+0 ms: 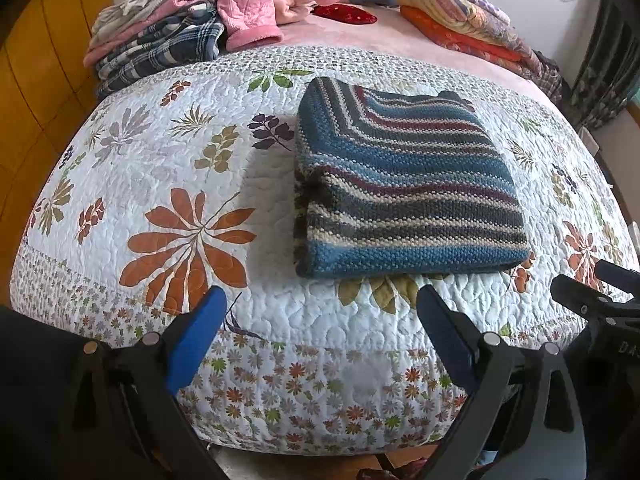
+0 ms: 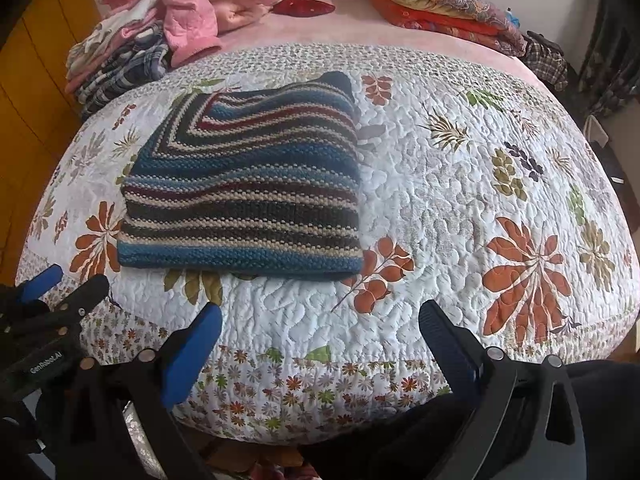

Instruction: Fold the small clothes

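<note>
Between my left gripper's (image 1: 320, 300) blue fingers (image 1: 198, 334) nothing is sitting; they are standing wide apart over the near edge of the quilt (image 1: 168, 168), holding nothing. My right gripper (image 2: 320, 316) is doing the same, its fingers (image 2: 194, 354) spread apart and hovering empty above the quilt's (image 2: 440, 184) flowered border. Each camera is catching a corner of the other tool: the right one is poking in at the left view's right edge, and the left one at the right view's left edge, both partly cut off.

Just beyond the fingertips the sweater (image 1: 400, 184) is lying flat on the quilt, folded into a neat striped rectangle, untouched by either gripper. I am seeing its layered fold only along the left side in the left view; how many layers are underneath is staying hidden from me. In the right view the sweater (image 2: 244, 192) is sitting left of centre.

Farther back, a pile of clothes (image 1: 176, 28) is slumping at the far left, pink pieces on top of plaid ones, and folded blankets (image 1: 460, 16) are stacking at the far right, their tops cropped by the frame.
</note>
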`<state>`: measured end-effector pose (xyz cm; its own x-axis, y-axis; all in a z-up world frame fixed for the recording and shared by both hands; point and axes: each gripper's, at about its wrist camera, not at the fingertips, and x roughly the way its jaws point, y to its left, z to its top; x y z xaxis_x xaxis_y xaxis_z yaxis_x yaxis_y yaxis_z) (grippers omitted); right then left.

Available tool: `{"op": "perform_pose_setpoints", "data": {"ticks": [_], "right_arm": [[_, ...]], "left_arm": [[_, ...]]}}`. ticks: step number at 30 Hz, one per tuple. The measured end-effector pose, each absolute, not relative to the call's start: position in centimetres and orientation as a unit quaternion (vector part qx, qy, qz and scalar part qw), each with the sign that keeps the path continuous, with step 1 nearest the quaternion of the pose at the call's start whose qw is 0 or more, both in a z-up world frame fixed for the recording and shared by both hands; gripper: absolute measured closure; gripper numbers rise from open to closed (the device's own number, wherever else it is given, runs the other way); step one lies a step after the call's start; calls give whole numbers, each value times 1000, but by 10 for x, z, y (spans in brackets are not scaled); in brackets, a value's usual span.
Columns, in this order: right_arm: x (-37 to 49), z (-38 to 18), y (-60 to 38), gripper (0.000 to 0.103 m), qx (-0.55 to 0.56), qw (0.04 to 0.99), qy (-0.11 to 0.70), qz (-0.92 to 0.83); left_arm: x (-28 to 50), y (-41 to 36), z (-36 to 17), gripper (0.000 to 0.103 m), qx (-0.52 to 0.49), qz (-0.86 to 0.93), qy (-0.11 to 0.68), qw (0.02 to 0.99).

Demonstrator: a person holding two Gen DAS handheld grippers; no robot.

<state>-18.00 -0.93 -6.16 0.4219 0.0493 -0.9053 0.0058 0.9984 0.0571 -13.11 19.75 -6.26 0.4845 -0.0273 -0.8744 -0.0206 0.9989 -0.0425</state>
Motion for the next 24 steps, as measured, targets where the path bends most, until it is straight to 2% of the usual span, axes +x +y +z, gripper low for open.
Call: {"op": "perform_pose_setpoints", "data": {"ticks": [24], "right_arm": [[-180,-63,-13,4,41,843,537,-5]], "left_arm": [[-132,196,-62,8,-20,2,500,866]]}}
